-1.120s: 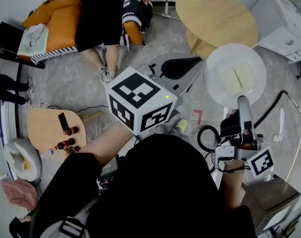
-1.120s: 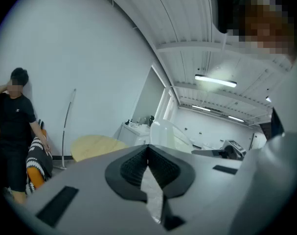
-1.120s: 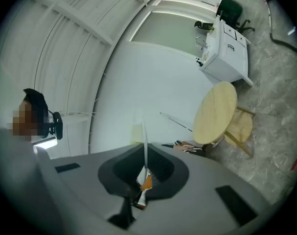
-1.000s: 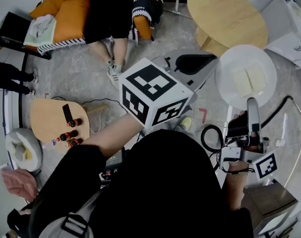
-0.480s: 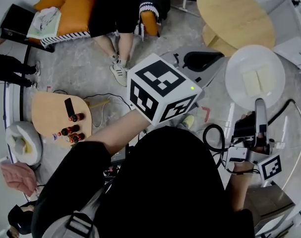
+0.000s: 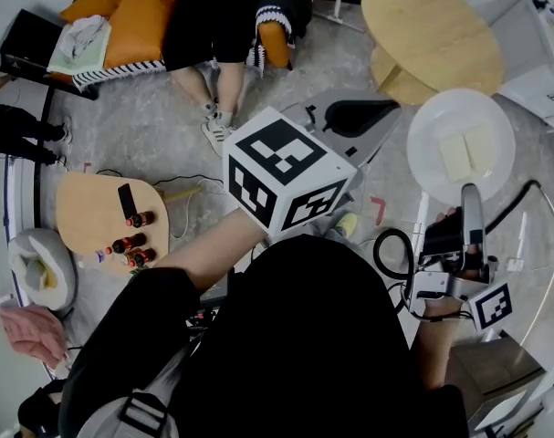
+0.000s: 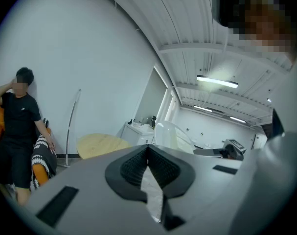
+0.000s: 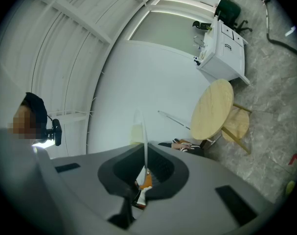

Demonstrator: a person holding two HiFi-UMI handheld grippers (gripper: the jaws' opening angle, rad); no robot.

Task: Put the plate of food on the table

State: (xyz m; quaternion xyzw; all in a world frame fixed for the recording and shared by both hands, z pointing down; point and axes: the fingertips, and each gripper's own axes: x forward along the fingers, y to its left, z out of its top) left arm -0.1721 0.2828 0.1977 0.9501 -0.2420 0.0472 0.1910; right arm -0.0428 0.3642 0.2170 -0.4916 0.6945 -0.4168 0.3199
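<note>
Over the last second the left gripper (image 7: 148, 148), with its black-and-white marker cube (image 6: 286, 181), has shifted slightly to the right over the floor. The right gripper (image 8: 145, 151) has kept its place. Seen from the head camera, a white plate (image 6: 432, 121) is held roughly level in the air at the right. Two pale flat slices of food (image 6: 466, 151) lie side by side on it. The right gripper is clenched on the plate's near rim; in its own view the rim shows as a thin white edge between the jaws. The plate is not on the round wooden table (image 6: 432, 26), which stands just beyond it on the far side. The left gripper's jaws are closed together with nothing between them. At far left a person sits on an orange sofa (image 6: 130, 12). At near left, a small wooden table (image 6: 89, 208) carries a few dark bottles (image 6: 135, 240).
</note>
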